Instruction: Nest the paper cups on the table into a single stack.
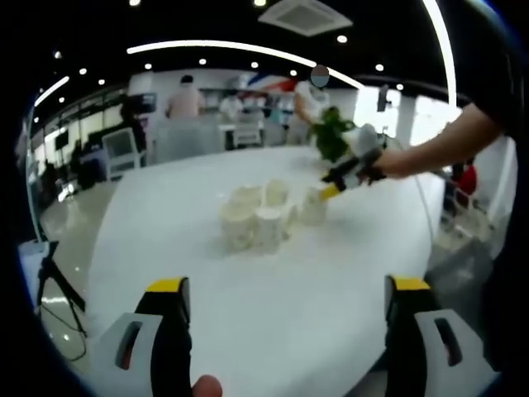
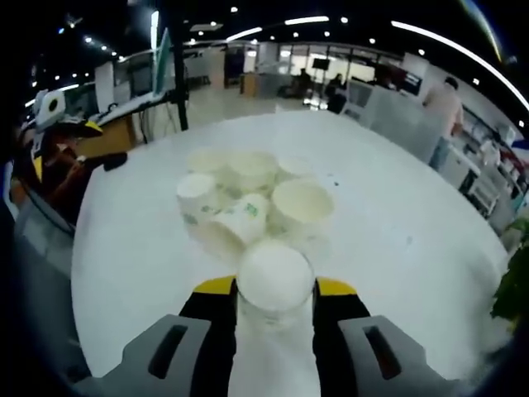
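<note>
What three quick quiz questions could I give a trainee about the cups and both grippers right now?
1. True or false: the right gripper has a paper cup between its jaws.
2. The left gripper is: A) shut on a cup, B) open over bare table, C) shut with nothing in it.
3. Fill in: the cluster of loose cups sits on a ____ table.

Key:
1. True. The jaws sit on either side of the cup.
2. B. Its jaws stand wide apart, well short of the cups.
3. White.
</note>
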The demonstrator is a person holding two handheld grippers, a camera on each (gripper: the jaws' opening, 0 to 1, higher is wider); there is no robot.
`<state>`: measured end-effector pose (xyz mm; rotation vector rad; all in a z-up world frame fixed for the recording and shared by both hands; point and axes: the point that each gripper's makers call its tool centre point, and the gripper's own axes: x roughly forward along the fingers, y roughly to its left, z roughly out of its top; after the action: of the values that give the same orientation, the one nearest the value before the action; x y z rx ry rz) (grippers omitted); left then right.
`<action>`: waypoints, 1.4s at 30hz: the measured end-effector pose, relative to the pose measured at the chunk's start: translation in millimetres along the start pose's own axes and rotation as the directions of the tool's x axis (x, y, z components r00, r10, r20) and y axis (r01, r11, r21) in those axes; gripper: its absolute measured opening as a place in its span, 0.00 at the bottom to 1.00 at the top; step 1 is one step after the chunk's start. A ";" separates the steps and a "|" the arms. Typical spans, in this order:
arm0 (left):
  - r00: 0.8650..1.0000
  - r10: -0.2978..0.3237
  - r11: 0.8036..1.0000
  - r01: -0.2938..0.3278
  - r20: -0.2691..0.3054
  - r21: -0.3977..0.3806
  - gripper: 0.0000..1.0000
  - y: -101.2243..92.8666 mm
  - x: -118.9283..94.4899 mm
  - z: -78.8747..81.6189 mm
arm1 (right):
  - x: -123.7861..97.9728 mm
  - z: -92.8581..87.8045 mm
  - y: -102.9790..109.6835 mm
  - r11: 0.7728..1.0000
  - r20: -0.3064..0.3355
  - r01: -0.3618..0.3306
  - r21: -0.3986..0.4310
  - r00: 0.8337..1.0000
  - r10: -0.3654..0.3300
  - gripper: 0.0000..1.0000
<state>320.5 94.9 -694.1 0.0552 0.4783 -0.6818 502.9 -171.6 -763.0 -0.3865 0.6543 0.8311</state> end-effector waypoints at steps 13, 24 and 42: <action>0.999 -0.051 0.998 0.051 0.006 0.042 0.97 -10.5 -5.8 4.4 | -36.1 -0.5 33.3 0.999 0.049 0.022 0.025 0.999 -0.023 0.31; 0.994 -0.108 0.991 0.106 0.011 0.086 0.97 -24.3 -9.3 6.0 | -72.0 2.5 75.7 0.997 0.089 0.055 0.052 0.994 -0.060 0.31; 0.984 -0.177 0.978 0.173 0.024 0.119 0.97 -37.0 -12.2 6.9 | -91.3 -0.1 145.4 0.997 0.101 0.042 0.058 0.994 -0.047 0.31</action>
<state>292.2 71.9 -678.7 0.1121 0.4134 -0.8824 344.1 -131.6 -711.6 -0.3047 0.5707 0.7832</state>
